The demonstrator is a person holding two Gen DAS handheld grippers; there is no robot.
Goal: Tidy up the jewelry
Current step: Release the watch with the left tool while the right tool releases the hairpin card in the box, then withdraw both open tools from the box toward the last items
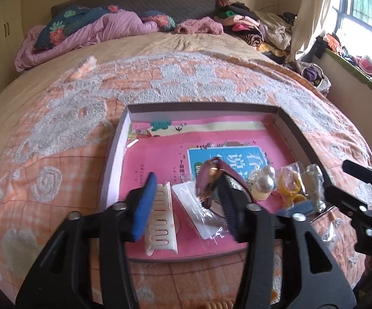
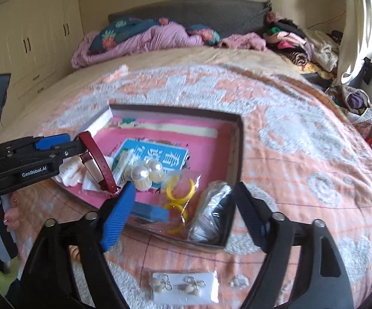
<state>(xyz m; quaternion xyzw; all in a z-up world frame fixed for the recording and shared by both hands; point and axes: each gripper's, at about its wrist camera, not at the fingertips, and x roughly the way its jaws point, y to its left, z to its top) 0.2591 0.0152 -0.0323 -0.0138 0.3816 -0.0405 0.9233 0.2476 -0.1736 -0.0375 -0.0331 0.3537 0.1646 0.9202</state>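
Judging by the layout, took the card (image 2: 183,287) of earrings as the next pick. Lay flat on the quilt (image 2: 301,154), outside the box (image 2: 240,154), just off its near wall. Sat at six o'clock from the right gripper (image 2: 184,190), long axis running nine to three, so roughly across the line of the fingers. Called, probably, for a pull back toward six and a drop, since the jaws stood wide apart over the box's near corner, above a silver packet (image 2: 211,211) and yellow rings (image 2: 178,188), clamped on nothing. Put the right hand plainly nearer than the left.

Showed open quilt at three and nine of the card; only the box wall, at twelve, crowded it.

Found the left gripper (image 1: 186,180) at nine to ten o'clock in the right wrist view, over the box, jaws apart, a red watch (image 1: 207,180) between them, leaning by the right finger, not pinched.
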